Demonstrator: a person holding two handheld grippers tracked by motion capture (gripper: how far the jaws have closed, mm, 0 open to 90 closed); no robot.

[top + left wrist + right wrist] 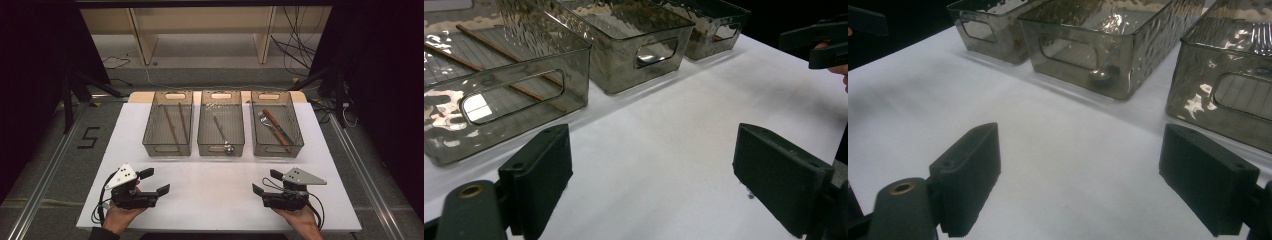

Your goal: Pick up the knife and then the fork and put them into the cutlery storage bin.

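three clear bins [168, 131] — two chopsticks [176, 125], one spoon [221, 134], left gripper [154, 182] and right gripper [265, 182] both agape, empty

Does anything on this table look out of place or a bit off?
One oddity: in the middle bin, the spoon pokes its bowl out through the near handle slot. The chopsticks and other cutlery lie fully inside their bins.

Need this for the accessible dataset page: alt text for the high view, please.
Two hand-held grippers, left gripper and right gripper, rest open and empty on a white table. Beyond them stand three clear bins in a row: chopsticks in the left, a spoon in the middle, cutlery in the right.
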